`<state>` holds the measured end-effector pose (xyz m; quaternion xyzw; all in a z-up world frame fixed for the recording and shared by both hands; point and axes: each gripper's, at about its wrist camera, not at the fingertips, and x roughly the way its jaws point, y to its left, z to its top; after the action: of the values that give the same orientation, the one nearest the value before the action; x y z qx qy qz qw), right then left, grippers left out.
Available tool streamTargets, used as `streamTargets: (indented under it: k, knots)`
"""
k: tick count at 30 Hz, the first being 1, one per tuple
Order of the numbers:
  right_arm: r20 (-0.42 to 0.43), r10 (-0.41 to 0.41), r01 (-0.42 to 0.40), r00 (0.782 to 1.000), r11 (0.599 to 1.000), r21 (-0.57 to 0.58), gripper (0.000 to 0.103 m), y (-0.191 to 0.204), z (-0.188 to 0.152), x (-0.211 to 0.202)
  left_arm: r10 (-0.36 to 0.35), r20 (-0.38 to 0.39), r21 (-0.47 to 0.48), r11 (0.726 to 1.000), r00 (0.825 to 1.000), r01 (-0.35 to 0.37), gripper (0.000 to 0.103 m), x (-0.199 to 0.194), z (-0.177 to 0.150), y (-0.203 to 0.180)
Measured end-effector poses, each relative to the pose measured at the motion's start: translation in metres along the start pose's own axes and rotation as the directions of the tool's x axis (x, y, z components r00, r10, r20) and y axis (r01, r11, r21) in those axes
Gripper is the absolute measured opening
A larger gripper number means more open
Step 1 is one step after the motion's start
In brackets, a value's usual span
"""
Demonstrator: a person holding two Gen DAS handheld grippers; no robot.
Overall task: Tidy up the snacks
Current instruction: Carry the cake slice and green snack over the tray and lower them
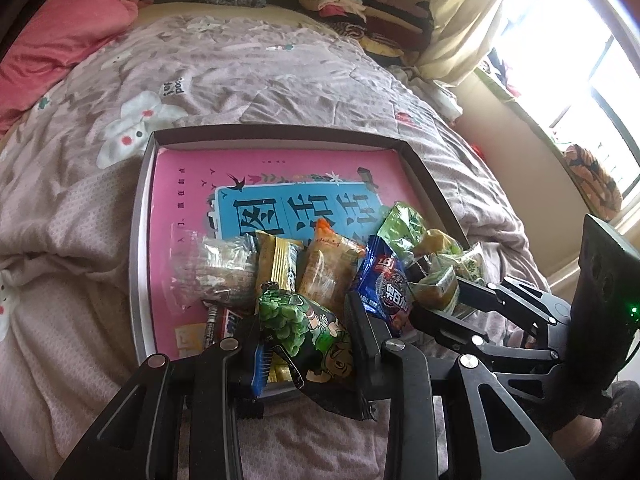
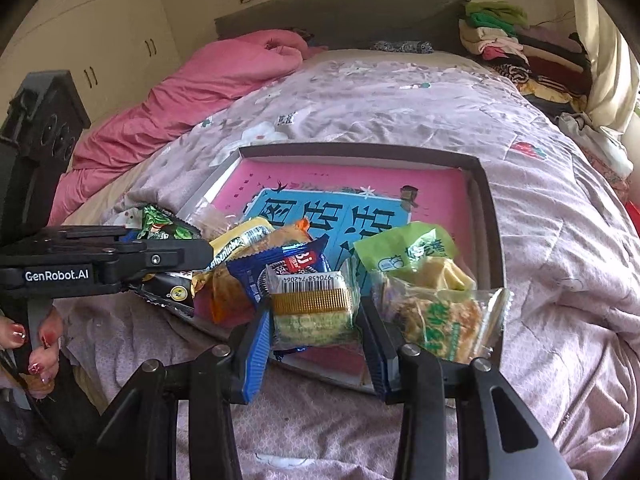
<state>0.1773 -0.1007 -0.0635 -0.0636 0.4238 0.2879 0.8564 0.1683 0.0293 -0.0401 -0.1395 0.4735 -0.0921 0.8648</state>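
A dark-rimmed tray (image 1: 424, 168) with a pink and blue picture floor lies on the bed; it also shows in the right wrist view (image 2: 486, 200). Several snack packets are piled at its near end. My left gripper (image 1: 304, 340) is shut on a green pea snack bag (image 1: 308, 328) at the tray's near edge. My right gripper (image 2: 314, 320) is shut on a clear-wrapped green pastry (image 2: 312, 312) with a gold band and barcode. Beside it lie a blue cookie packet (image 2: 280, 268), an orange packet (image 1: 328, 268) and a green-printed cracker packet (image 2: 444, 320).
The bed quilt (image 2: 400, 112) spreads all round the tray. A pink duvet (image 2: 192, 92) lies at the far left. Folded clothes (image 2: 516, 52) are stacked at the headboard's right. A curtain and window (image 1: 560, 60) stand at the right. A hand (image 2: 36, 344) holds the left gripper.
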Motion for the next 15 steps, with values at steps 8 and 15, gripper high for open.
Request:
streamTargets:
  k: [8,15]
  knots:
    - [-0.009,-0.016,0.016,1.0,1.0,0.008,0.043,-0.003,0.001,0.009,0.007,-0.008,0.012,1.0,1.0,-0.007,0.034,0.008,0.003,-0.001]
    - [-0.006,-0.024,0.024,1.0,1.0,0.017,0.043,-0.005,0.0,0.008,0.016,-0.013,0.03,0.999,1.0,-0.015,0.034,0.011,0.004,-0.006]
